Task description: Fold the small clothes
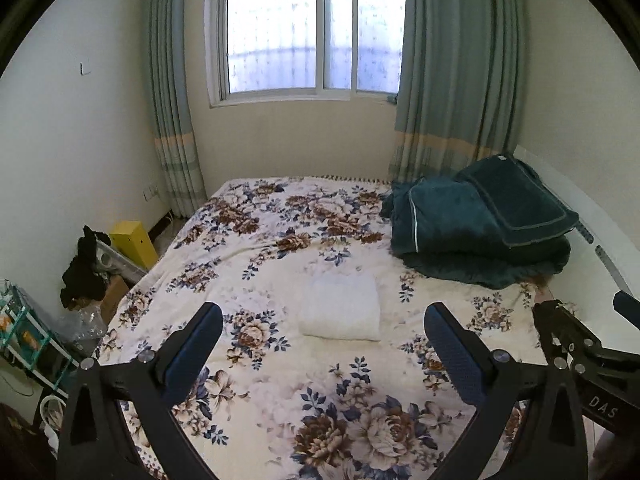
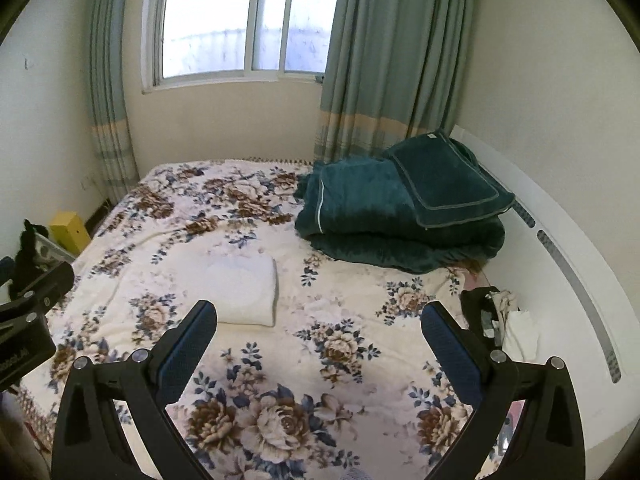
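L tool (image 1: 323, 316): fingers wide apart, nothing between them, held above near part of bed (image 1: 280, 392). R tool (image 2: 319, 314): same, fully spread, empty, also above near edge. R tool body visible at right edge of L view; L tool body at left edge of R view, so the two sit side by side.

White cloth (image 1: 341, 306), folded into a neat rectangle, lies flat on floral bedspread approx mid-bed, beyond both tools, not touching either. Fold edge faces near side.

Green quilt (image 1: 480, 232) w/ pillow (image 1: 520, 204) on top, stacked at far right corner of bed. More clothes (image 2: 504, 320) bunched at right edge of bed, beside R tool; type unclear.
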